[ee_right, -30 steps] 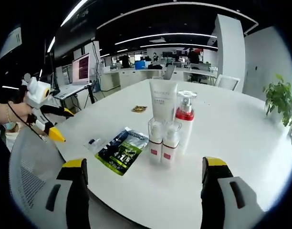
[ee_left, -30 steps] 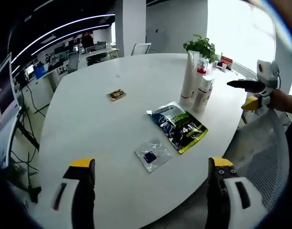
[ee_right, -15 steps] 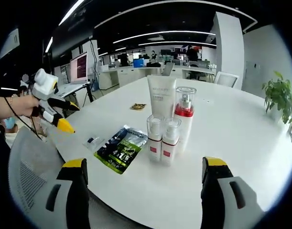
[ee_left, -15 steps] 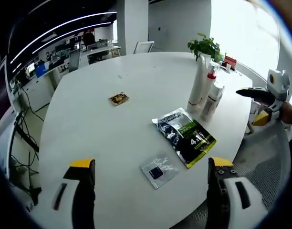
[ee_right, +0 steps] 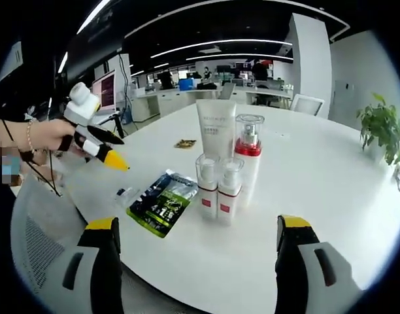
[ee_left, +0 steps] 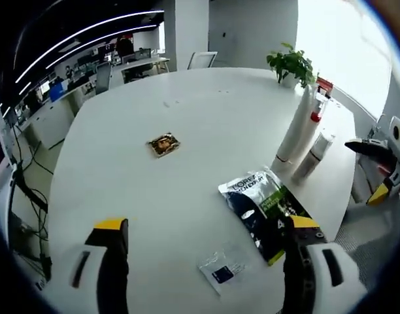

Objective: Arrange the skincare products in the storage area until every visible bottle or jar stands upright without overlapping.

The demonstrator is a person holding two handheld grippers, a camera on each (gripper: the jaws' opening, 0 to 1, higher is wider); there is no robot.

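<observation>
The left gripper (ee_left: pixel 203 261) has moved in over the table (ee_left: pixel 206 118), closer to the flat green pouch (ee_left: pixel 268 206). Both grippers' jaws are wide and hold nothing. The bottles (ee_right: pixel 219 190) stand upright together near the pouch, so sorting looks barely begun.

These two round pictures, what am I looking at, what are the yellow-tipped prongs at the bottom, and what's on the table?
A person holds a pair of tongs in each hand, each carrying a fisheye camera. The left gripper view looks along the left tongs; the right gripper view along the right tongs. Both stand open, holding nothing. On the white table stand a white tube, a red-collared pump bottle and two small bottles. A dark green sachet, a small clear packet and a small brown packet lie flat.
</observation>
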